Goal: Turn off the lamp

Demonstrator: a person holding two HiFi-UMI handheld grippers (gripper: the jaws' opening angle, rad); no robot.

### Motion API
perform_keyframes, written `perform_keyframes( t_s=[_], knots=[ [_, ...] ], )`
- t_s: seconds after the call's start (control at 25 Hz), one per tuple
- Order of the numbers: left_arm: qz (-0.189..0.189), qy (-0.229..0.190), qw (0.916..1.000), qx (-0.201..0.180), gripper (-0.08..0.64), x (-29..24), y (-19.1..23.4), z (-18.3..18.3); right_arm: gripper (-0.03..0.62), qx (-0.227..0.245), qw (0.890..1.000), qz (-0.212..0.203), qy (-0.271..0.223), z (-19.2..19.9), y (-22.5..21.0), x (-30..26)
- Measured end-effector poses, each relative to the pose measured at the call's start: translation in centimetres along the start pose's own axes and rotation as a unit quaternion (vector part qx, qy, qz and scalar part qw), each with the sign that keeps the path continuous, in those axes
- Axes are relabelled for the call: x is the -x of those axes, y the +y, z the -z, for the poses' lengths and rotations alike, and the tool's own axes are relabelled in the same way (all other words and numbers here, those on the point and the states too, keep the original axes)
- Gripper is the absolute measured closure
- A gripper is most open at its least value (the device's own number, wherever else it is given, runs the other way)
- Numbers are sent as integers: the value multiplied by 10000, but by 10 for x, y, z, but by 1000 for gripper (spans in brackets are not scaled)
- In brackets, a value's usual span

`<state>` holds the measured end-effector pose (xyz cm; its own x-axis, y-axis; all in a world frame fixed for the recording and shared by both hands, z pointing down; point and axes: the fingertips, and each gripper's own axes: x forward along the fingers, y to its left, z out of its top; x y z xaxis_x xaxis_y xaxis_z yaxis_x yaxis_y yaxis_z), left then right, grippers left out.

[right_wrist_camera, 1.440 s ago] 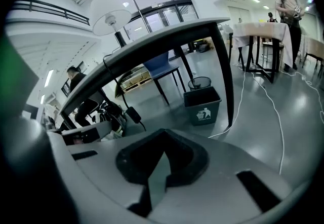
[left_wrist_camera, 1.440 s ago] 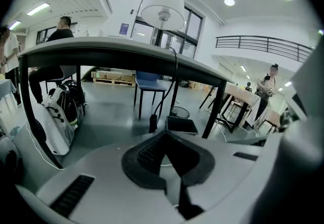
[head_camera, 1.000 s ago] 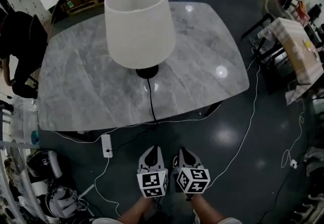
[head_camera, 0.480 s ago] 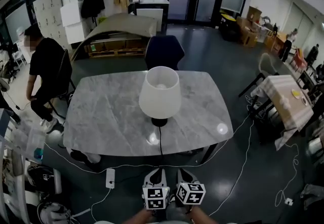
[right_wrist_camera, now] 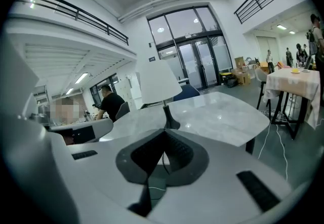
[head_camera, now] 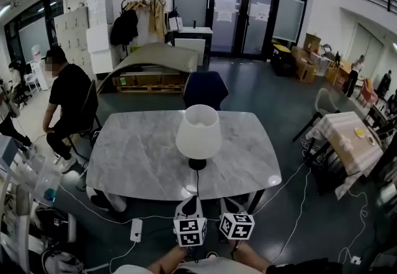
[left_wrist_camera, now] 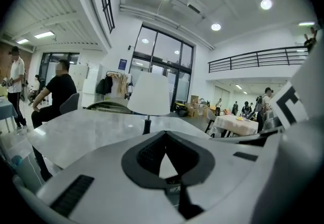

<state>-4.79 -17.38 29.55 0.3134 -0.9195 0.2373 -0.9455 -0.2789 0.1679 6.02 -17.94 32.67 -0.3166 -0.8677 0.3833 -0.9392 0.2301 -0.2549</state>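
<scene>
Obs., standing beside the person at the near side.

Grey marble-topped table [head_camera: 142,161]: broad slab with rounded corners, its near edge just ahead of both tools.

White-shaded table lamp with a black stem and round black foot [head_camera: 198,132]: stands upright near the middle of the table, slightly toward the near edge. Long axis vertical. Cannot tell from here whether the bulb is lit, and no switch is visible on foot or stem.

Left gripper [head_camera: 188,203] and right gripper [head_camera: 226,203]: side by side off the table's near edge, tips toward the lamp, well apart from it. Left gripper view has jaws pressed together, nothing between them [left_wrist_camera: 164,133]; right gripper view reads the same, together and empty [right_wrist_camera: 164,132].

Key relation: lamp lies at 12 o'clock from the pair, just right of the left gripper's line and further left of the right's. Judgement: left tool sits nearer the lamp's axis, though either would reach.

Thin black cord [head_camera: 197,185]: runs from the foot toward 6 o'clock and over the near edge between the tools.

White power strip on the floor [head_camera: 136,229]: about 8 o'clock from the left gripper.
</scene>
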Motion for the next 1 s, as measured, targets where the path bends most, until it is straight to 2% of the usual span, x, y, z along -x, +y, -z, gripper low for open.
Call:
perform_keyframes(
  t_s=[0.24,0.52,1.0],
  knots=[
    [-287,-207,9993,113,552,-8,10,-20,594,161,9995,-206,-170,-29,1,-8],
    [-561,-203,9981,152,552,-10,18,-18,594,250,9981,-551,-123,-30,9,-13],
    [-539,-142,9983,179,552,-10,15,-12,594,336,9980,-530,-103,-28,9,-14]
  ],
)
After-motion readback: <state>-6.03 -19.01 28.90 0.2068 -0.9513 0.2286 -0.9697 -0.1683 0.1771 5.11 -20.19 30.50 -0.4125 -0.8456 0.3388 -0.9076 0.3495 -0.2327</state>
